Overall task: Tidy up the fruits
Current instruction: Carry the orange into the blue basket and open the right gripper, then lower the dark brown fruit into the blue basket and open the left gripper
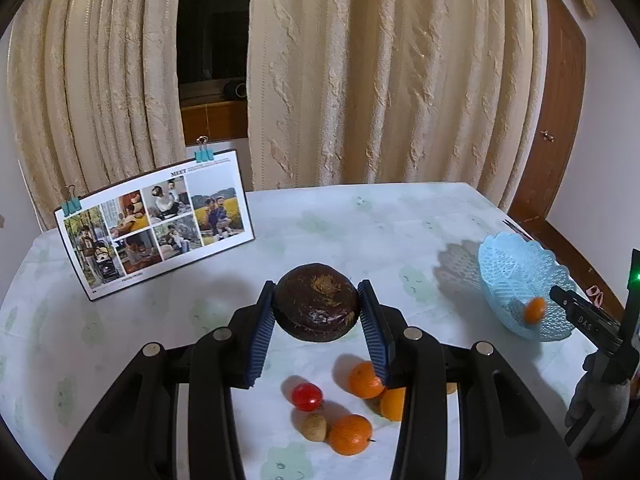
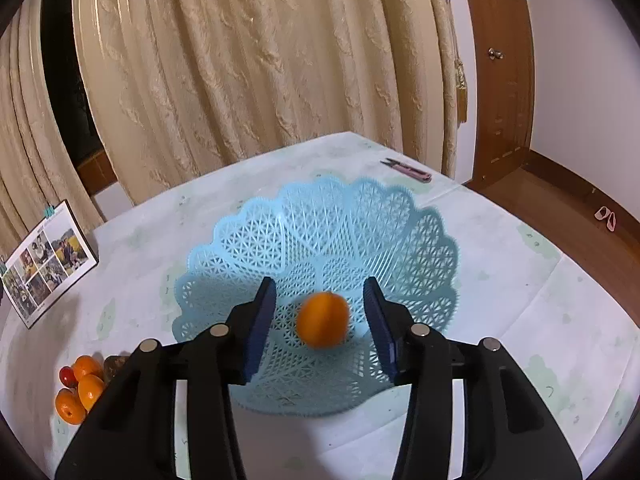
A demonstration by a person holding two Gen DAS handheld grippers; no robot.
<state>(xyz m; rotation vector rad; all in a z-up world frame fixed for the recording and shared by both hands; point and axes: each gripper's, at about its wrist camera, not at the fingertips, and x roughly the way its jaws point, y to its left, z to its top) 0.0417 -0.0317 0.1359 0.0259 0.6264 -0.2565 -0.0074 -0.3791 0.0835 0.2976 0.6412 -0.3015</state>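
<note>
The left gripper (image 1: 316, 312) has its jaws closed on a dark brown round fruit (image 1: 316, 307), one blue pad pressed to each flank, and the fruit hangs clear above the worktop (image 1: 360, 216). The right gripper (image 2: 320, 312) has its jaws parted with a gap on both sides of a small orange (image 2: 322, 319); neither pad touches it. The orange is blurred and sits over the middle of the pale blue lattice basket (image 2: 320, 240), so I judge it just released, dropping or settling into the basket.

By this showing the job is barely begun. One orange is in or entering the basket, and the dark fruit is picked up but not yet carried over. Still waiting on the worktop below the left gripper are a red cherry tomato (image 1: 307, 397), three more oranges (image 1: 365, 380) and a small tan fruit (image 1: 314, 427), all in a loose cluster, well apart from the basket.

The left wrist view alone shows the grip on the dark fruit and the tan fruit plainly; it catches the basket only at the right edge, with the orange inside it as a smear. The right wrist view alone shows the basket's whole interior, otherwise empty, and pink-handled snips (image 2: 408, 170) beyond its far rim. Both views take in the clipped photo board (image 1: 156, 232) standing at the back.
</note>
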